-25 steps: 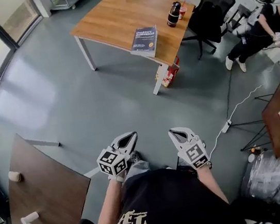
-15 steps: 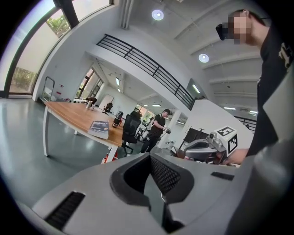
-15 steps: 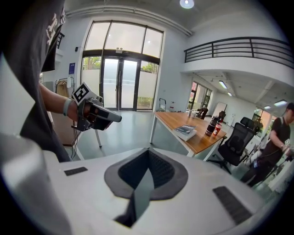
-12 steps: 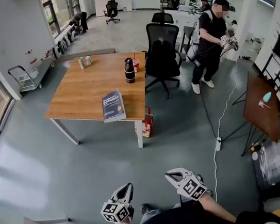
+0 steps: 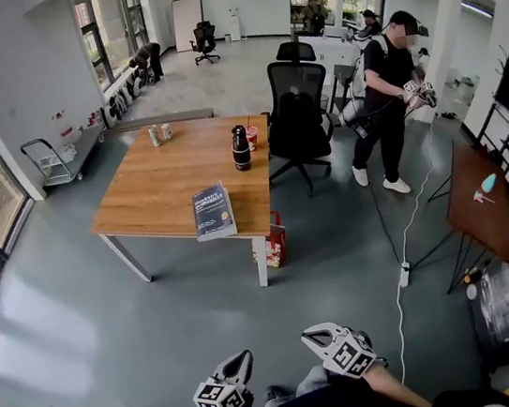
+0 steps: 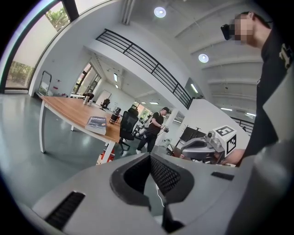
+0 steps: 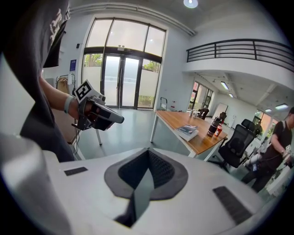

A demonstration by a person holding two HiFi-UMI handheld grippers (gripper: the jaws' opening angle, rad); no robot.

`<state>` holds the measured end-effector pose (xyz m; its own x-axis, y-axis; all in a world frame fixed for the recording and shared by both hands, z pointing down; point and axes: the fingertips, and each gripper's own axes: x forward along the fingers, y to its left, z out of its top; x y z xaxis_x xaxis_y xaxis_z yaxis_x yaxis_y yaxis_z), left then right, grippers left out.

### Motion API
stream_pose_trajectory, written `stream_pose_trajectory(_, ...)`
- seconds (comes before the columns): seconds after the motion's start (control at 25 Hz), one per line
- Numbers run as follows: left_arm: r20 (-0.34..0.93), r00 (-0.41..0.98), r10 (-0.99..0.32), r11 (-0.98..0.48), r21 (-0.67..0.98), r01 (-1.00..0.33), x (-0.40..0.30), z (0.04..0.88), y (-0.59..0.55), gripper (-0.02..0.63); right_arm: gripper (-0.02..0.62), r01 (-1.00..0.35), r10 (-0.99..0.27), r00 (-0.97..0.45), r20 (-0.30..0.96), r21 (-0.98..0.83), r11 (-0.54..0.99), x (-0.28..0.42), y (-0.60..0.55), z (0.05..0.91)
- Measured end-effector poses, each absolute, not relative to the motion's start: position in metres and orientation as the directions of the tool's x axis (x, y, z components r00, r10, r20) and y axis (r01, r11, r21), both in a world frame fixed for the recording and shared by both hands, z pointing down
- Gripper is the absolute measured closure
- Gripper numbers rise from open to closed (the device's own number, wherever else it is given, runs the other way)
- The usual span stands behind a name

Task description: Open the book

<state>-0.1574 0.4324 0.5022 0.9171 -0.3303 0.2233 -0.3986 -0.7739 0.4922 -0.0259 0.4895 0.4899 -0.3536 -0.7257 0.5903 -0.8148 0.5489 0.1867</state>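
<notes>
Left claw (image 5: 244,357) and right claw (image 5: 310,335) are held low, close to the body. Both are closed, with nothing between the jaws. The book (image 5: 212,211) is seen shut, flat at the near edge of the desk (image 5: 152,180), well apart from both claws. Judgement: the desk must be approached first. The cover's free edge is best lifted by one claw, the book steadied by the other.
</notes>
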Motion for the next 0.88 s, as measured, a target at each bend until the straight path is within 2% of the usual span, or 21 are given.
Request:
stream_pose_trajectory(0.12, 0.214, 0.917, -0.336, -0.772, 0.496, -0.398, -0.157, 0.498, 0.434, 0.601, 0.609, -0.804, -0.725, -0.366, 0.583, 0.193, 0.562, -0.029, 0.482, 0.488)
stream_pose_trajectory(0.36, 0.167, 0.949, -0.268, -0.839, 0.444, -0.315, -0.155, 0.479, 0.44, 0.601, 0.609, -0.795, -0.745, -0.364, 0.558, 0.231, 0.561, -0.037, 0.462, 0.475)
stream_pose_trajectory(0.6, 0.145, 0.947, -0.288, -0.845, 0.426, -0.323, -0.166, 0.471, 0.42, 0.601, 0.609, -0.764, -0.737, -0.36, 0.572, 0.273, 0.585, -0.046, 0.455, 0.475)
stream_pose_trajectory(0.88, 0.16, 0.957, -0.241, -0.863, 0.417, -0.286, -0.168, 0.476, 0.412, 0.601, 0.609, -0.777, -0.747, -0.329, 0.578, 0.284, 0.562, -0.042, 0.459, 0.475)
